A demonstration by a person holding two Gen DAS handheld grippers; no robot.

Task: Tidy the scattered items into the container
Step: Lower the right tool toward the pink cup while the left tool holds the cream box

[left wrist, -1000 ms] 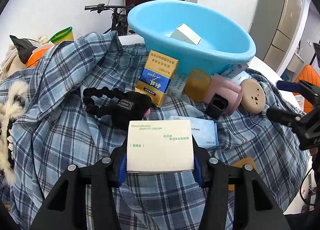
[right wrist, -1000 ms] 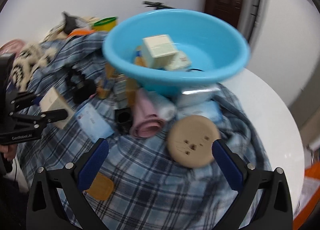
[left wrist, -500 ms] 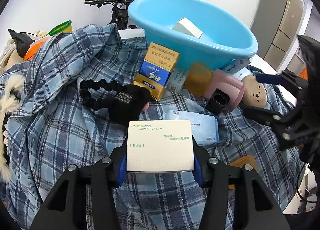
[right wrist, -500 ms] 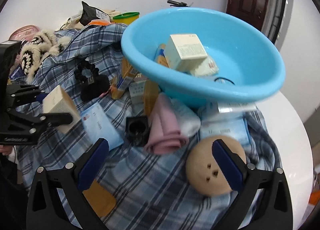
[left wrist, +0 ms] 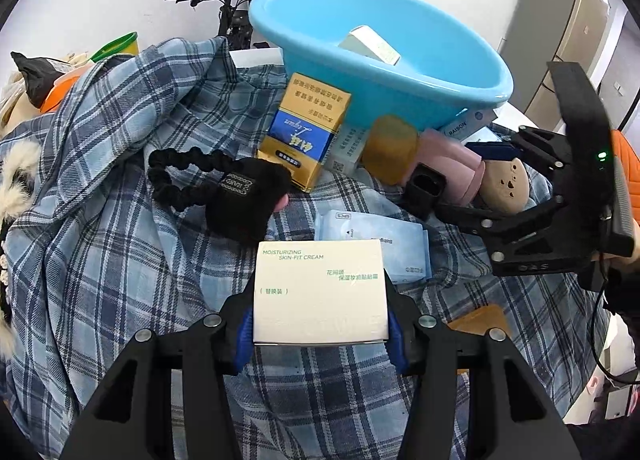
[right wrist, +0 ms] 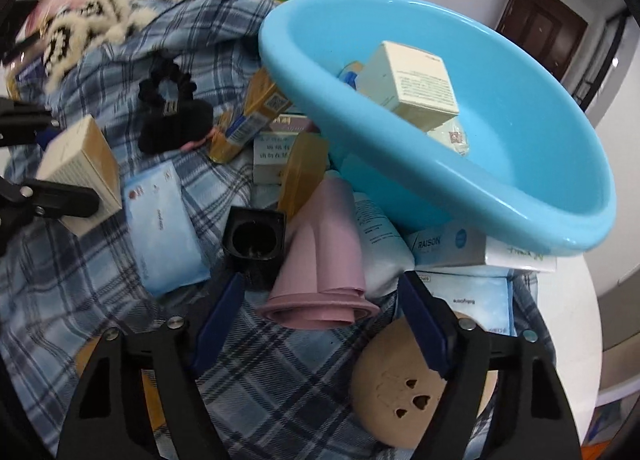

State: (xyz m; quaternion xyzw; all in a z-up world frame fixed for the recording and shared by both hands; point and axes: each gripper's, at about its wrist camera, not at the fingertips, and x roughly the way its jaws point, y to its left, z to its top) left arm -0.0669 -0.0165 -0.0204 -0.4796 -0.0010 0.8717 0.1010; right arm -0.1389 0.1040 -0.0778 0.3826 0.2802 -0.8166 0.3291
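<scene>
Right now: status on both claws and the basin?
Left claw shut on cream box. Right claw closing around pink rolled cup, not gripped. Blue basin tilted on clutter, boxes inside.

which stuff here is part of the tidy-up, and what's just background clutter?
Job:
- blue basin, the container
- cream box in the left gripper jaws
- pink rolled item, between the closing jaws of the right gripper, not yet pinched
- gold-and-blue box
- black scrunchie
- blue packet

Lying about:
- plaid cloth
- bicycle
- cabinet
</scene>
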